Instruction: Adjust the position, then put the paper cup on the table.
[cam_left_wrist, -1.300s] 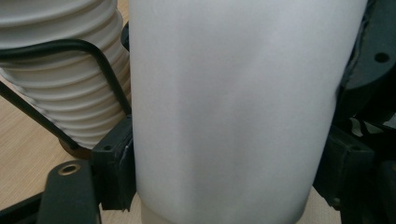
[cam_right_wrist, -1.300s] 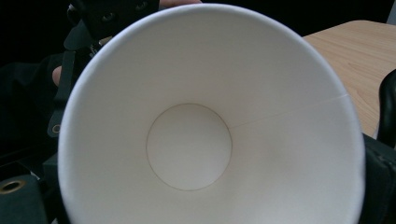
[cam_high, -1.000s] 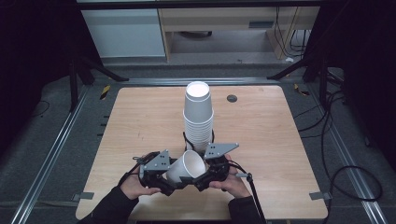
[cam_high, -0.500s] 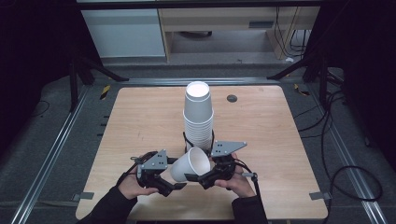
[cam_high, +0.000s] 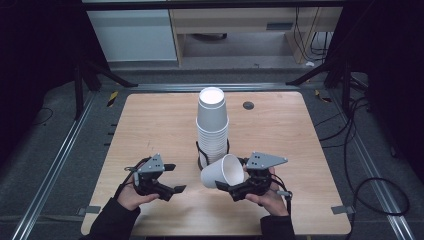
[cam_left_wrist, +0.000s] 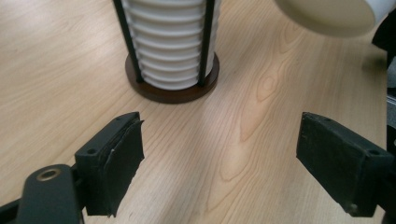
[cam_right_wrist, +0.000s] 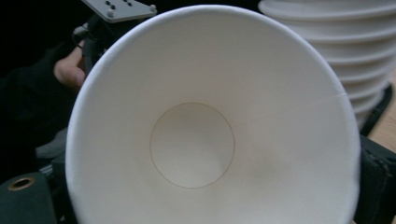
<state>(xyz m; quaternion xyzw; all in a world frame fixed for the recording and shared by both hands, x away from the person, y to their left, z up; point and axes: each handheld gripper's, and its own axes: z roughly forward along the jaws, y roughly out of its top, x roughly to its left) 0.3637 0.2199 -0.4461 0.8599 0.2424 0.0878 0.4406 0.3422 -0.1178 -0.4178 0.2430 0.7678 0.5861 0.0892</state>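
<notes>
The paper cup (cam_high: 223, 171) lies on its side in your right tongs (cam_high: 231, 190), clear of the worktop (cam_high: 150, 125) and just in front of the tall stack of cups (cam_high: 212, 125) in its dark wire holder (cam_left_wrist: 172, 88); its mouth faces your right hand, its base points toward your left. The right tongs are closed on the cup at its rim end, and the right gripper view looks straight down into its white bowl (cam_right_wrist: 196, 144). Your left tongs (cam_left_wrist: 219, 158) have just been opening and now stand wide with nothing between them, only bare wood below, a short way left of the cup. Judge this cup as very light, thin-walled and easily crushed: the wall gives under pressure, while the rolled rim and the base ring are the stiffer parts. Keep the squeeze gentle, and hold near the rim or across the base, not mid-wall. The smooth surface may slip if the grip is too loose, and a dented cup will likely nest badly on the stack.
</notes>
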